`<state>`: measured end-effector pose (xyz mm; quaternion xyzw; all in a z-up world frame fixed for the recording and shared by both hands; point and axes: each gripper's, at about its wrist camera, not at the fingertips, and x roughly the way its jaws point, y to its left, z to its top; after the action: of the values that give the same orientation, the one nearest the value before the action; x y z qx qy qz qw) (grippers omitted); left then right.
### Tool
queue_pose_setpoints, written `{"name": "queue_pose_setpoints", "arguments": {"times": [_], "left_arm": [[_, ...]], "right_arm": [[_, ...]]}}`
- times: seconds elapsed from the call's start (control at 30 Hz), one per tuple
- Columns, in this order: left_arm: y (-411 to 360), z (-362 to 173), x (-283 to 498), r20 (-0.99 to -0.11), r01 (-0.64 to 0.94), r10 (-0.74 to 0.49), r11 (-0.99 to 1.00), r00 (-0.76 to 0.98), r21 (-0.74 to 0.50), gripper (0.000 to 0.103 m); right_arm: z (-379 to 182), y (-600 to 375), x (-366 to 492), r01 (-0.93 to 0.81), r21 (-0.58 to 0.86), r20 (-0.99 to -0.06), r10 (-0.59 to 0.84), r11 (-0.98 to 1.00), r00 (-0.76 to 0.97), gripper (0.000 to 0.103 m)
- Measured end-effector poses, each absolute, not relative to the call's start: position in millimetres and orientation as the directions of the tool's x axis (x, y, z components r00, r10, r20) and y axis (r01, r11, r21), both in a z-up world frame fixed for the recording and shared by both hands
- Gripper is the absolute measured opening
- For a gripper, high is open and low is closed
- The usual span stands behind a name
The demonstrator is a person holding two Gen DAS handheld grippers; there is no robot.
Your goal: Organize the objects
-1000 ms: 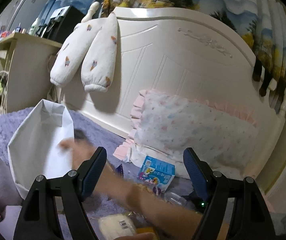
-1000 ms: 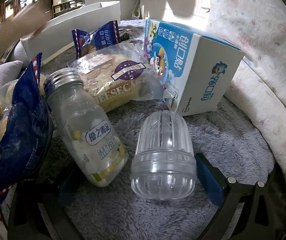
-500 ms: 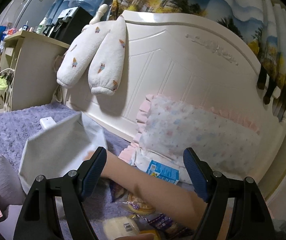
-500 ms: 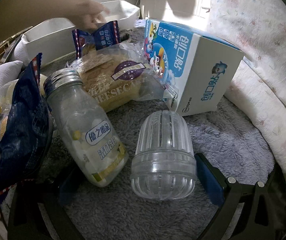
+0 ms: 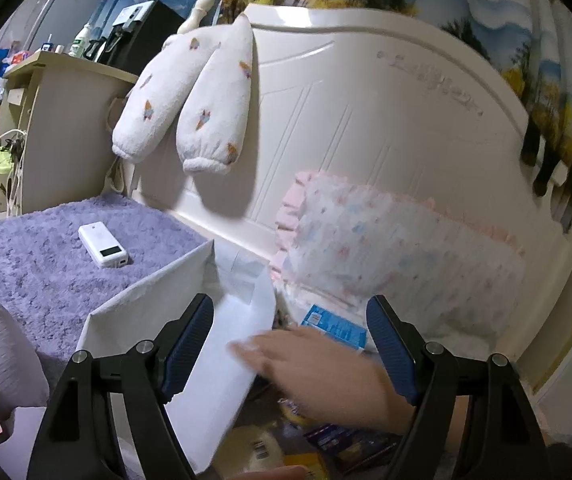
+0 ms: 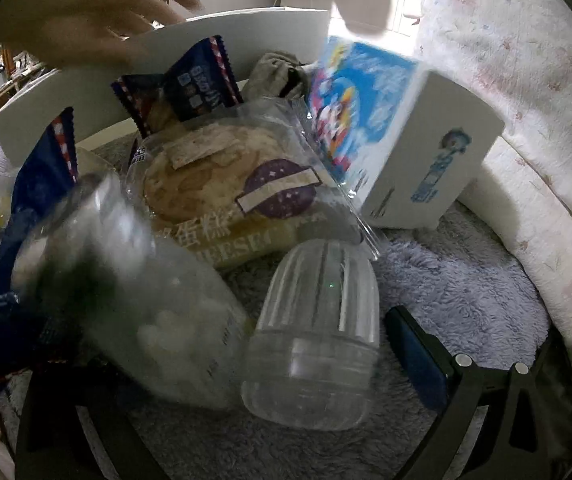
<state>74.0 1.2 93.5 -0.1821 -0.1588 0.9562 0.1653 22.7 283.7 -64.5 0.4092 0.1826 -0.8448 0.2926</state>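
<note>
Here, the left tongs point(image 5: 290, 344) are held wide apart with nothing between them. A bare hand point(image 5: 318, 368) is seen at the lower middle, touching the white box point(image 5: 221, 344). The right tongs point(image 6: 245, 360) are also spread wide around a clear cup point(image 6: 314, 344) and a blurred bottle point(image 6: 157, 320), low in the frame. A blue carton point(image 6: 386, 128) is seen at the upper right on the purple bed point(image 6: 466, 300).

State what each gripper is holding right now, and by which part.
Neither holds anything. The left gripper is open in the air. The right gripper is open around the clear plastic jar. A bare hand touches the white box.
</note>
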Motion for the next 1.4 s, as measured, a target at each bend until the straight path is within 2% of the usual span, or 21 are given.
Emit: {"name": "queue_pose_setpoints", "arguments": {"times": [0.53, 0.97, 1.17, 1.3, 1.4], "left_arm": [[32, 65, 55, -0.415, -0.220, 0.301, -0.948, -0.859, -0.231, 0.078], [24, 57, 46, -0.441, -0.216, 0.334, -0.931, -0.833, -0.295, 0.078], [23, 58, 47, -0.435, -0.213, 0.327, -0.933, -0.839, -0.290, 0.078], [23, 57, 47, -0.438, -0.208, 0.322, -0.935, -0.839, -0.288, 0.078], [23, 55, 45, -0.447, -0.201, 0.315, -0.938, -0.838, -0.284, 0.078]], "right_arm": [[-64, 284, 23, 0.644, -0.069, -0.798, -0.345, -0.762, -0.494, 0.103], [-61, 290, 19, 0.635, -0.073, -0.807, -0.328, -0.769, -0.491, 0.103], [-37, 317, 31, 0.581, 0.027, -0.791, -0.373, -0.813, -0.485, 0.099], [10, 333, 49, 0.553, 0.063, -0.689, -0.437, -0.830, -0.577, 0.099], [44, 340, 51, 0.497, 0.182, -0.568, -0.503, -0.849, -0.651, 0.101]]}}
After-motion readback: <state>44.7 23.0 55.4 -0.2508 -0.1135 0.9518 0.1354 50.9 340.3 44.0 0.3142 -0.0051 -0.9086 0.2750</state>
